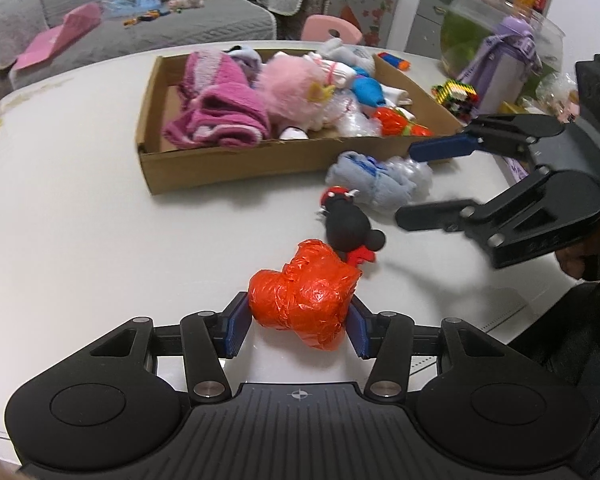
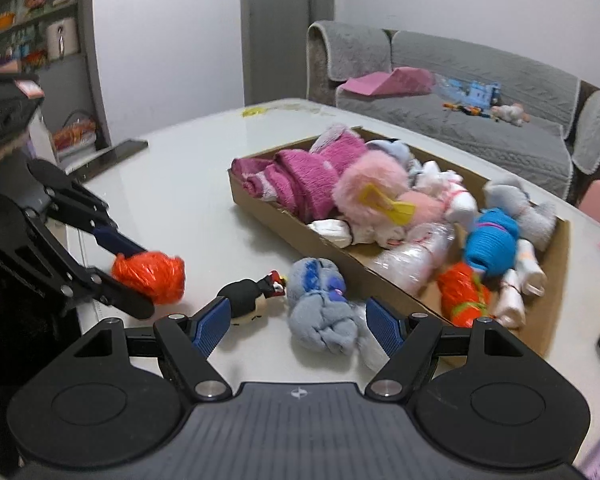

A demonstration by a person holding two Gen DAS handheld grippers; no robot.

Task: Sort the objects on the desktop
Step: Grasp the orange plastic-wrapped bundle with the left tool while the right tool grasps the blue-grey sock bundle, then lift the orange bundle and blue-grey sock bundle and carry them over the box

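Orange bundle (image 1: 304, 300), near the cardboard box (image 1: 236, 164), looks light and crinkly; left gripper (image 1: 296, 326) grasps its middle. Right gripper (image 2: 296, 326) spreads around the soft grey cloth (image 2: 322, 312).

— Where can we pass? The white table (image 1: 68, 240) lies bare on our left, up to the cardboard box (image 1: 236, 166)

— Ahead, the black mouse toy (image 1: 348, 228) and grey cloth bundle (image 2: 324, 312) block us; the box wall stands just beyond them, its inside heaped with toys
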